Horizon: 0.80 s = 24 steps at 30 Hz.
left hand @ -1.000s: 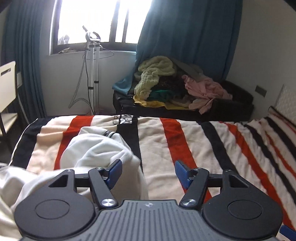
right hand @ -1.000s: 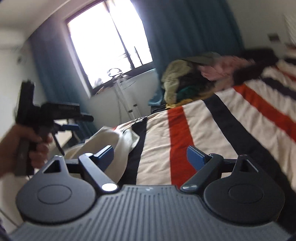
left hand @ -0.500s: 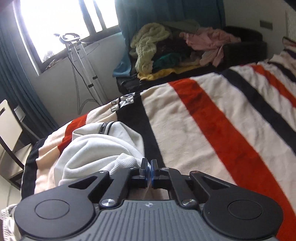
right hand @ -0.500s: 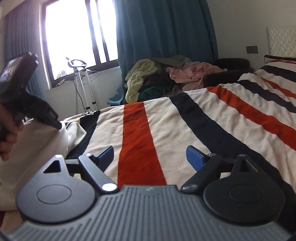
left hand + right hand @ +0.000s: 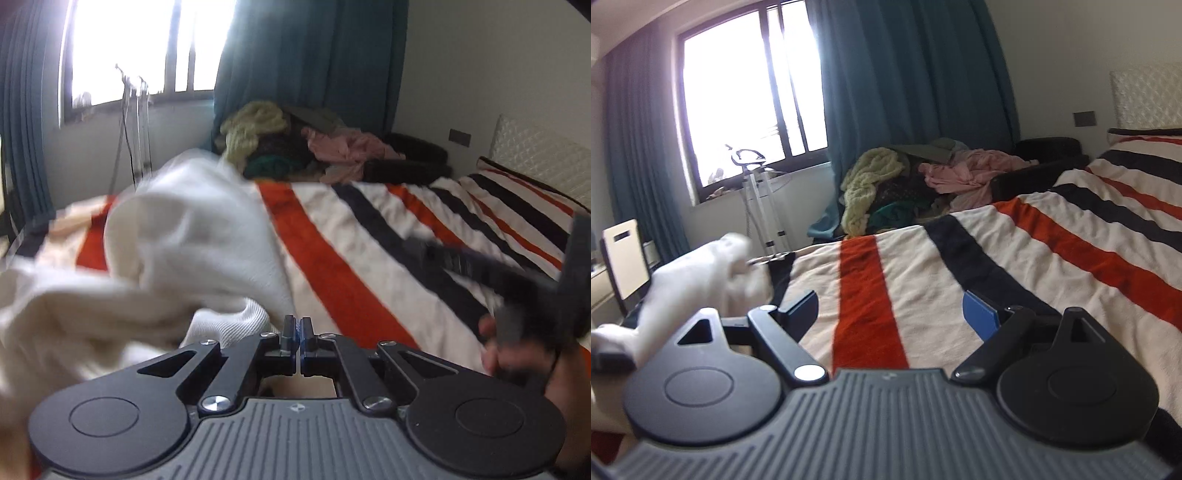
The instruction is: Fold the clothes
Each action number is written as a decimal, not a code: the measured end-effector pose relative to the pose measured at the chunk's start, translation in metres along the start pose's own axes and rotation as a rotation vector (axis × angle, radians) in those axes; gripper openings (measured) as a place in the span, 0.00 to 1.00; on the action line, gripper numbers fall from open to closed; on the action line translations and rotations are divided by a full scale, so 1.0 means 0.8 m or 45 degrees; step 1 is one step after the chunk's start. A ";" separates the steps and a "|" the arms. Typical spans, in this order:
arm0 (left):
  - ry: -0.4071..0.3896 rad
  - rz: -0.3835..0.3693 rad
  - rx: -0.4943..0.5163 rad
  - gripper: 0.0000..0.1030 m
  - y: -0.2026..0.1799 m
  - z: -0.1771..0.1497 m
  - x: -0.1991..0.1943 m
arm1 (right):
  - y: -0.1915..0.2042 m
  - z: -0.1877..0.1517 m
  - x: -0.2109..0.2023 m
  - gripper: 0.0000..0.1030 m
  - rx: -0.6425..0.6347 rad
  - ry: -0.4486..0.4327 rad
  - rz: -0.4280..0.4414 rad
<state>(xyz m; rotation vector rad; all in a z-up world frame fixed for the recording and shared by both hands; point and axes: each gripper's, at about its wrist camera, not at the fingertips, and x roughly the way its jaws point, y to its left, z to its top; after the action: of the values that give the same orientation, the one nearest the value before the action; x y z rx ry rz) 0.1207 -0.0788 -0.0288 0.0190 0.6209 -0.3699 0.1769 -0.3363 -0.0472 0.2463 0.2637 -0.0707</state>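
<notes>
A white knit garment point(image 5: 184, 243) lies bunched on the left side of the striped bed point(image 5: 369, 266). My left gripper point(image 5: 297, 328) is shut, with the garment's ribbed edge right at its tips; the cloth is lifted and blurred. In the right wrist view the garment point(image 5: 701, 273) is raised at the far left. My right gripper point(image 5: 890, 314) is open and empty above the striped blanket point(image 5: 1015, 258). It also shows in the left wrist view point(image 5: 517, 280), blurred, held by a hand at the right.
A pile of clothes point(image 5: 916, 184) sits on a dark couch beyond the bed. A garment steamer stand point(image 5: 757, 199) stands under the window. A chair point(image 5: 624, 258) is at the far left. A white headboard point(image 5: 543, 162) is at the right.
My left gripper closed at the garment's ribbed edge and has lifted the cloth up and to the right. My right gripper swung round, stays open, and now appears in the left wrist view.
</notes>
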 end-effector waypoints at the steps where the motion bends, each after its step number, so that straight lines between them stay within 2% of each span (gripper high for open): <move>1: 0.016 -0.014 -0.040 0.01 0.005 -0.018 0.001 | 0.004 -0.001 -0.004 0.84 -0.009 0.009 0.019; 4: 0.009 -0.091 -0.150 0.02 0.022 -0.054 0.003 | 0.014 -0.006 -0.013 0.84 -0.033 0.057 0.079; 7: -0.031 -0.130 -0.185 0.03 0.033 -0.054 -0.009 | 0.017 -0.013 -0.018 0.84 -0.015 0.140 0.129; 8: -0.044 -0.143 -0.196 0.07 0.036 -0.054 -0.013 | 0.018 -0.015 -0.019 0.84 -0.002 0.172 0.143; 10: -0.071 -0.169 -0.220 0.23 0.043 -0.054 -0.021 | 0.017 -0.020 -0.020 0.84 0.044 0.234 0.172; 11: -0.088 -0.180 -0.229 0.35 0.048 -0.054 -0.026 | 0.018 -0.022 -0.020 0.84 0.059 0.257 0.180; 13: -0.134 -0.189 -0.241 0.38 0.060 -0.055 -0.038 | 0.021 -0.025 -0.017 0.84 0.075 0.286 0.194; 15: -0.156 -0.153 -0.244 0.50 0.074 -0.053 -0.045 | 0.025 -0.027 -0.011 0.84 0.088 0.308 0.210; 19: -0.204 -0.004 -0.225 0.51 0.094 -0.044 -0.054 | 0.043 -0.021 0.015 0.84 0.072 0.344 0.234; 24: -0.258 0.171 -0.171 0.55 0.119 -0.028 -0.048 | 0.107 0.018 0.069 0.84 -0.072 0.319 0.343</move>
<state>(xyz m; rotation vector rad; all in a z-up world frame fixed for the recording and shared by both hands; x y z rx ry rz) 0.1123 0.0254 -0.0340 -0.1038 0.4397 -0.1962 0.2425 -0.2592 -0.0284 0.2325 0.4787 0.2355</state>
